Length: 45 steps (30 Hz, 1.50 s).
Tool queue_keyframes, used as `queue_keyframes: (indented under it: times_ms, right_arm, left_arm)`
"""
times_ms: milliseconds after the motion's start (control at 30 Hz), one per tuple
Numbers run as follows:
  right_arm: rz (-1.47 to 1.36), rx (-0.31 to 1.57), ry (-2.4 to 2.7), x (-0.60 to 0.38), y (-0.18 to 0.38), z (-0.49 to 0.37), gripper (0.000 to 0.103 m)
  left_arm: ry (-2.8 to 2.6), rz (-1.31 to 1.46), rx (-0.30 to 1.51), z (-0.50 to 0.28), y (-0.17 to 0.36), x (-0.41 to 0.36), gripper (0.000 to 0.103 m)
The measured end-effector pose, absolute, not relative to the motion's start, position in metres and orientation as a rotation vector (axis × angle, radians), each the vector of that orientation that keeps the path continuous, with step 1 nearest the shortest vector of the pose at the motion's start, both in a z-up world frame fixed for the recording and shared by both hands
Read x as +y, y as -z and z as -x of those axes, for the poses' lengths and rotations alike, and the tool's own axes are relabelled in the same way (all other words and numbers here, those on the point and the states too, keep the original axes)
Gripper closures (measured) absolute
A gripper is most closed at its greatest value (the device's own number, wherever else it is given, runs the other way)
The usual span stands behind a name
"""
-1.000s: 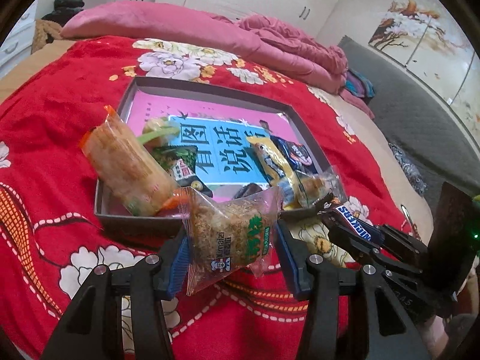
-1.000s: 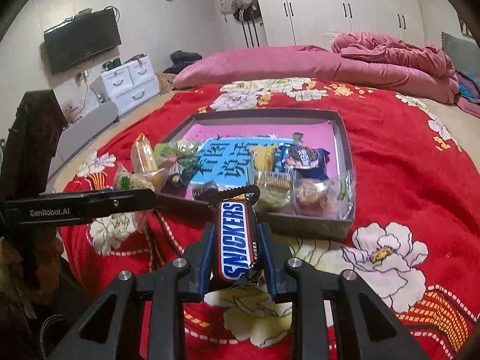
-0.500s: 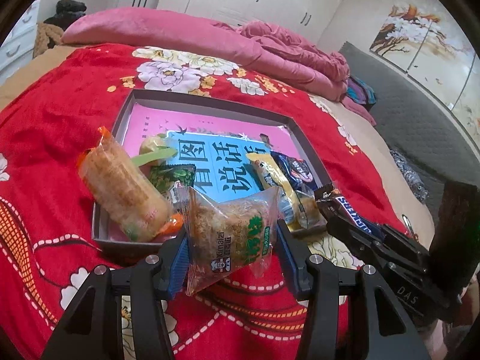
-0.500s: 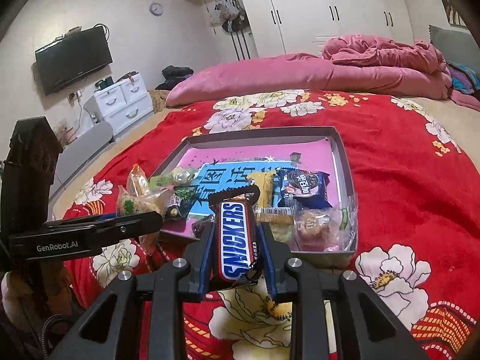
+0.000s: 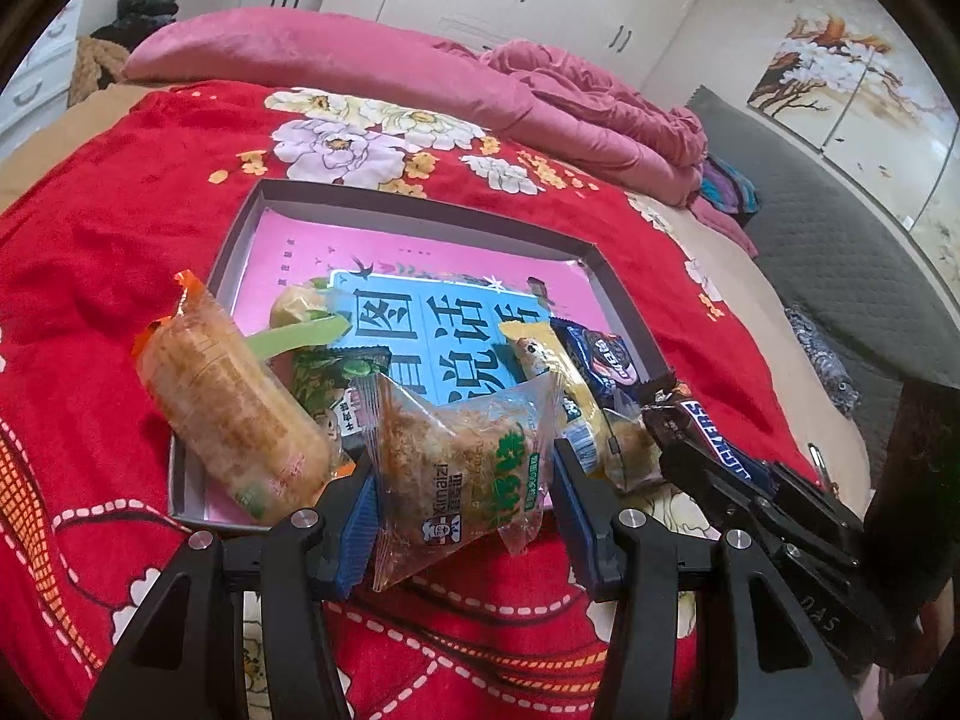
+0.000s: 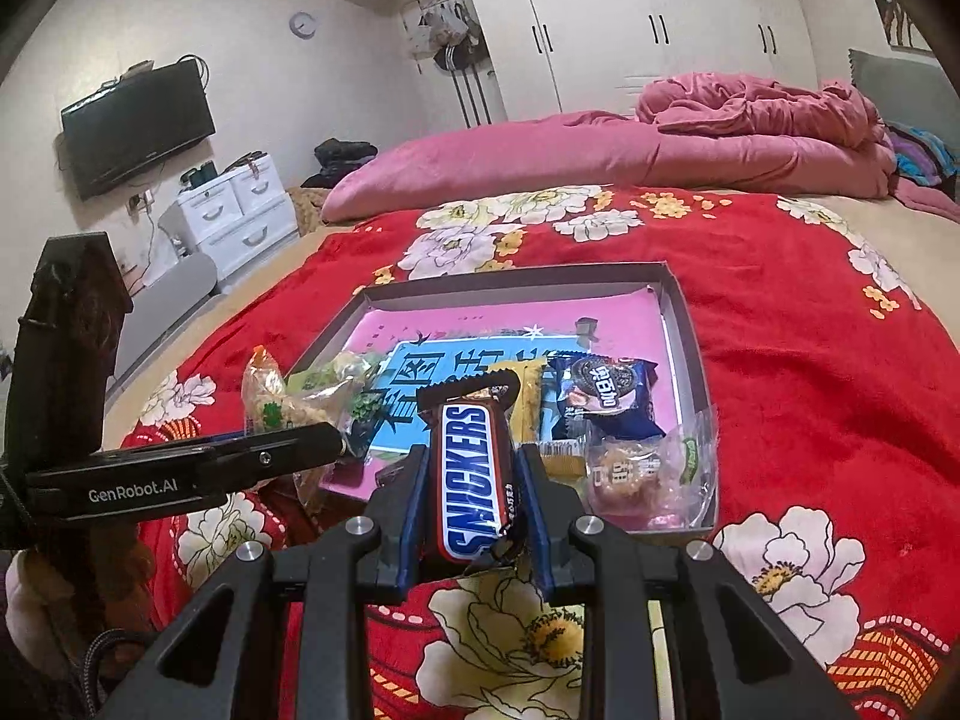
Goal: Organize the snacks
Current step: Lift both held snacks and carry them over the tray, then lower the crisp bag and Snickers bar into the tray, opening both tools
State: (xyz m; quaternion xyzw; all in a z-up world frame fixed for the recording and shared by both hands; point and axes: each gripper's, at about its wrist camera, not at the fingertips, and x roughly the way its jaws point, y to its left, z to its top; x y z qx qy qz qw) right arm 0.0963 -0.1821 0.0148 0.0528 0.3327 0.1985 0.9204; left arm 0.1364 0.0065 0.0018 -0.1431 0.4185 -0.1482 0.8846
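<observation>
My left gripper [image 5: 465, 501] is shut on a clear Ximaizi cake packet [image 5: 462, 468] and holds it above the near edge of the grey tray [image 5: 420, 213]. My right gripper [image 6: 471, 483] is shut on a Snickers bar [image 6: 474, 480], also held above the tray's near edge; it also shows in the left wrist view [image 5: 711, 441]. In the tray lie an orange-ended cracker pack [image 5: 234, 414], a green snack packet [image 5: 336, 378], a yellow bar [image 5: 552, 372], a dark blue cookie packet [image 6: 606, 396] and a clear pastry packet [image 6: 642, 474].
The tray sits on a red flowered blanket [image 5: 108, 252] on a bed, with a pink and blue book cover [image 5: 420, 312] lining its floor. A pink quilt [image 6: 660, 144] lies at the far side. White drawers [image 6: 240, 216] and a wall TV [image 6: 138, 123] stand to the left.
Both grippers have risen and drawn back a little from the tray, each still holding its snack. The tray's contents have not moved.
</observation>
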Motion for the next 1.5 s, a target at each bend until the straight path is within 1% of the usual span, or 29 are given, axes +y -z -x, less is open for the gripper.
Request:
queue_keyframes:
  times_ms: [900,1200,1500]
  right_arm:
    - [-0.167,0.679,-0.324,-0.2,-0.013,-0.117,0.074]
    - [-0.213,0.695,-0.251,-0.215,-0.005,-0.134,0.074]
    - [-0.182,0.724,-0.265,-0.205,0.004,-0.143,0.073]
  left_arm:
    - [0.295,0.286,0.92,-0.162,0.016,-0.012,0.049]
    - [0.291,0.297,0.927,-0.167,0.018,-0.012,0.049]
    - [0.285,0.304,0.93,-0.17,0.02,-0.012,0.049]
